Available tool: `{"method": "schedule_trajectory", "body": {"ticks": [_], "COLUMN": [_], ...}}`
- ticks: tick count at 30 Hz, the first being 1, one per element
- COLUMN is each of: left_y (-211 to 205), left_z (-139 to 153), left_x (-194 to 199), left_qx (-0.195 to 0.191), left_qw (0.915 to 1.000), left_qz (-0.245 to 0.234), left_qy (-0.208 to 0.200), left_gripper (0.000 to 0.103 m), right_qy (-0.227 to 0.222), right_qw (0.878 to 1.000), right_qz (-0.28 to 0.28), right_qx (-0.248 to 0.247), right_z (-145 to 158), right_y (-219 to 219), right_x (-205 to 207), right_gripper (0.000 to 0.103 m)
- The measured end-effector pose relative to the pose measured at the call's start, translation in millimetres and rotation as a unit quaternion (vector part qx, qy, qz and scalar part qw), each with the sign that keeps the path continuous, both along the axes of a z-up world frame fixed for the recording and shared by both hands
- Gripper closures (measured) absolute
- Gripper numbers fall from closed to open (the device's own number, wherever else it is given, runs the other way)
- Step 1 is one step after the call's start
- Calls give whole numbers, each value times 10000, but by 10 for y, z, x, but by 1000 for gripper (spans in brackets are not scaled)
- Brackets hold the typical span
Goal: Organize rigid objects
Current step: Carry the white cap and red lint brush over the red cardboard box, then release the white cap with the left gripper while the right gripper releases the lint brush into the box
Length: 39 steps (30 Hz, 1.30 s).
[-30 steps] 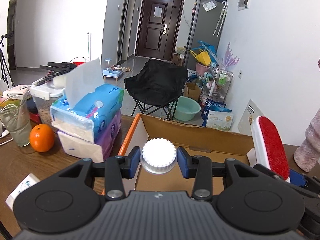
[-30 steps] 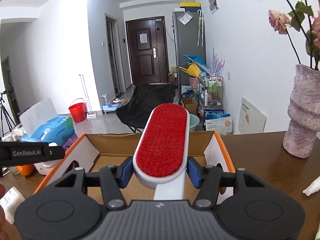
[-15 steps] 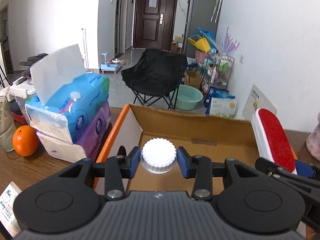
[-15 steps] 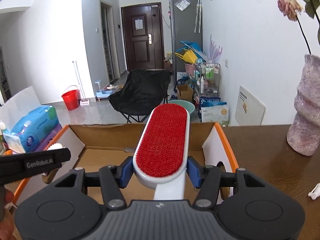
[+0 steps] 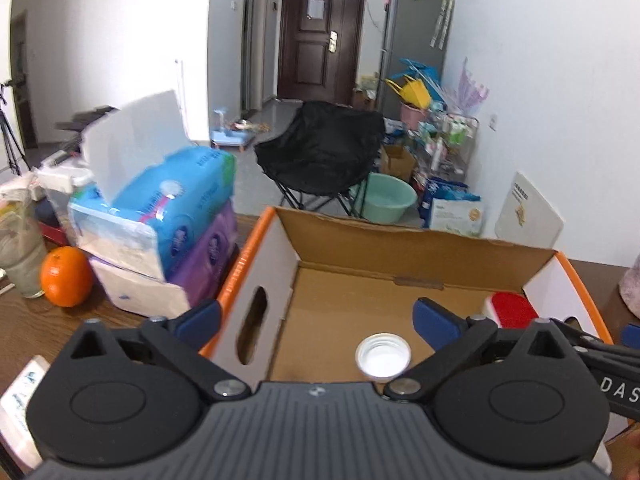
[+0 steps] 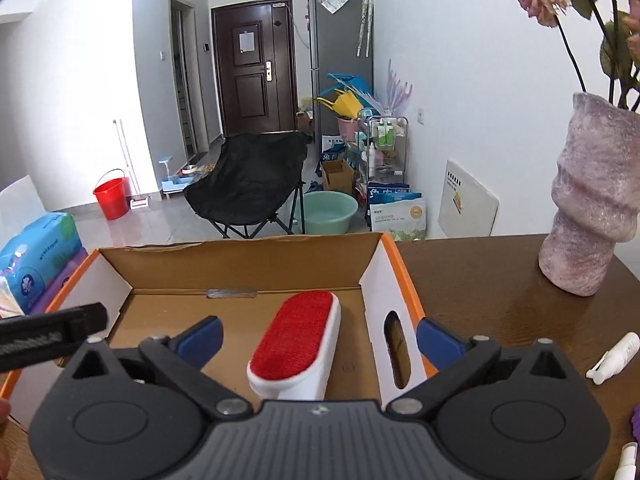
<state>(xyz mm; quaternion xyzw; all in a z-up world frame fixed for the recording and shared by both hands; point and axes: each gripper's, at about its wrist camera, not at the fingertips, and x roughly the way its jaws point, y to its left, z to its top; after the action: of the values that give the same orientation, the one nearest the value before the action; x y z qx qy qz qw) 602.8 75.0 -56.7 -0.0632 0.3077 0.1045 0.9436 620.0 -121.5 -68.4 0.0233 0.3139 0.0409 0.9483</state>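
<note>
On the left, the left gripper [image 5: 316,318] stands wide open over the cardboard box [image 5: 420,240]; its jaws have just been opening, and nothing is pressed between them. The white screw cap [image 5: 383,356] lies open side up on the box floor below, clear of both pads, so that piece looks delivered. Further right, the right gripper [image 6: 320,338] is likewise spread to its widest, jaws just opened, with the red lint brush [image 6: 298,336] lying loose on the box floor between the pads but touched by neither. Two rigid things are therefore in the box.

What is left, as a guess: a small white spray bottle [image 6: 614,358] lies on the wooden table [image 6: 480,280] right of the box, and another white item pokes in at the lower right corner, too cropped to name. Whether the tissue packs [image 5: 160,216], the orange [image 5: 66,276] or the vase [image 6: 592,196] belong to the job is unclear.

The brush's handle end is hidden under the right gripper's body, and the near wall of the box is covered in both views
</note>
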Motion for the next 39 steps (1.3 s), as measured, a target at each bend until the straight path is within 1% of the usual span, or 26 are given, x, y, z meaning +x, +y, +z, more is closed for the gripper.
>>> {"method": "schedule_trajectory", "body": {"ticks": [4,10,16,27,32,39], "left_y": [32,22,6,-29,-41,-55], "left_z": [24,29,72,142,184,205], "left_x": [-32,-64,-159,-458,-633,-900], "left_qx": [-35,21,87,176,178,155], "left_qw": [10000,10000,9999,9997,9994,9991], "left_qz": [24,10,4,5,-11,-28], "left_qy": [-19,3,-63,-196,-293,-382], "left_gripper": [0,0,0,0,0,0], "right_qy": [-49,-131,-243,-616,-747,-914], "right_qw": [10000,9999,9996,9978,9967,9955], "right_qz": [18,94,141,251,316,237], "right_qx": [9,-7,-8,7,-63,-71], "right_z": [32,72,148,301,319,305], "right_y": [-39,-28,-66,-208,-260,-399], "right_x": [-36,-99,-218,-604,-817,-1144], "right_gripper": [0,0,0,0,0,0]}}
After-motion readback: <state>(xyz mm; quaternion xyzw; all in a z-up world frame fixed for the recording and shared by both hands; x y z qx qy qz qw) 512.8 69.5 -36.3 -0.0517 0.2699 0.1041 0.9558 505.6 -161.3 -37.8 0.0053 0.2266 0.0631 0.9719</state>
